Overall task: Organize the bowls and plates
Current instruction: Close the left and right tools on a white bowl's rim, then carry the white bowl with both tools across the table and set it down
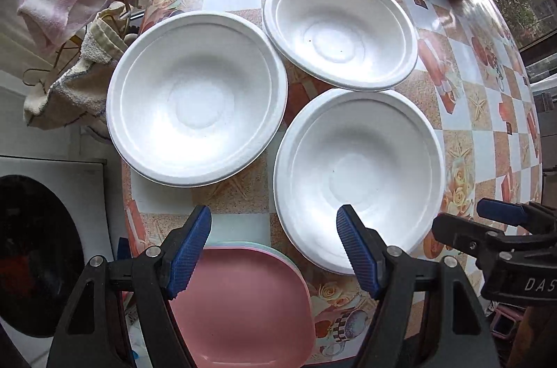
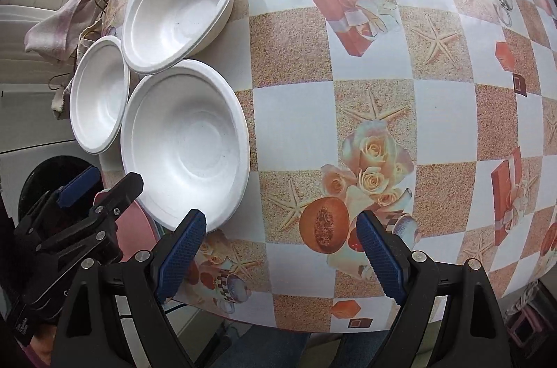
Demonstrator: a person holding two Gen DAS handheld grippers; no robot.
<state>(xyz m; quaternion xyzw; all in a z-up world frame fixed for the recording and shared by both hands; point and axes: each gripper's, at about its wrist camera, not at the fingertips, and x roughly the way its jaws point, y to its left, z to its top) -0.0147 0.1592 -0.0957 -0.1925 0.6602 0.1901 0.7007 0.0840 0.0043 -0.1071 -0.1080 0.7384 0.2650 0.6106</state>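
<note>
three white bowls, open right claw, tablecloth

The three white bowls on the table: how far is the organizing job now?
Done: the plates look stacked already, a pink plate on top at the near table edge. In hand: nothing; the left gripper and the right gripper are both open and empty. Left: the near bowl, the left bowl and the far bowl sit separately, not yet nested.
</note>
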